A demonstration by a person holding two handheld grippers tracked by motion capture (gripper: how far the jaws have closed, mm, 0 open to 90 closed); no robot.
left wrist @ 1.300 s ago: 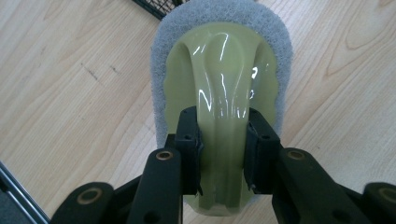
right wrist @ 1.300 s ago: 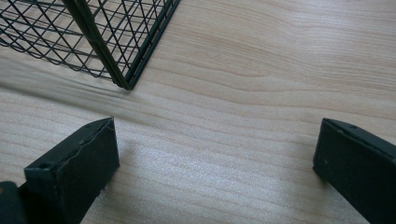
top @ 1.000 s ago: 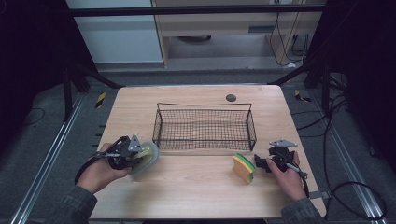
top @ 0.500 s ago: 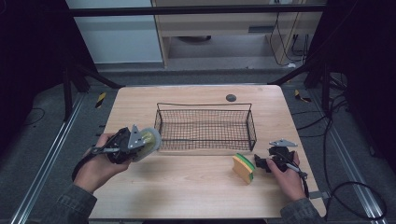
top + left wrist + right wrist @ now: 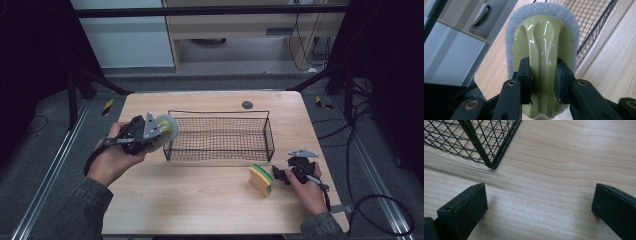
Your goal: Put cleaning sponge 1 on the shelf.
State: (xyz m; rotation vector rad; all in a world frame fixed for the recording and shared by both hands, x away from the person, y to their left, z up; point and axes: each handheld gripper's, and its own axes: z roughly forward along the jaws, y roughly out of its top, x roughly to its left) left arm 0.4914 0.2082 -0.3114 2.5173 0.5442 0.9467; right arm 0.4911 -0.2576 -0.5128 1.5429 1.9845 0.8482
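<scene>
Left hand: we see it raised above the table (image 5: 210,200) near the left edge, forearm coming in from the near left corner, with the left gripper (image 5: 150,134) pointing toward the basket.
Left gripper: its two black jaws are clamped on the raised green grip of a scrubber (image 5: 544,55), one pad (image 5: 525,75) on each side of the ridge.
Scrubber: held in the air just beside the basket's left end, pale green plastic backed by a grey scouring pad, not touching the table.
Basket (image 5: 270,135): black wire, standing in the middle of the table toward the far edge; through the mesh we see only the wood beneath.
Sponge (image 5: 261,180): yellow with a green face, on edge near the right near corner, just beside the right gripper.
Right hand: resting low on the table by the right edge.
Right gripper (image 5: 539,210): jaws wide apart over bare wood, nothing between them, the basket's corner ahead.
</scene>
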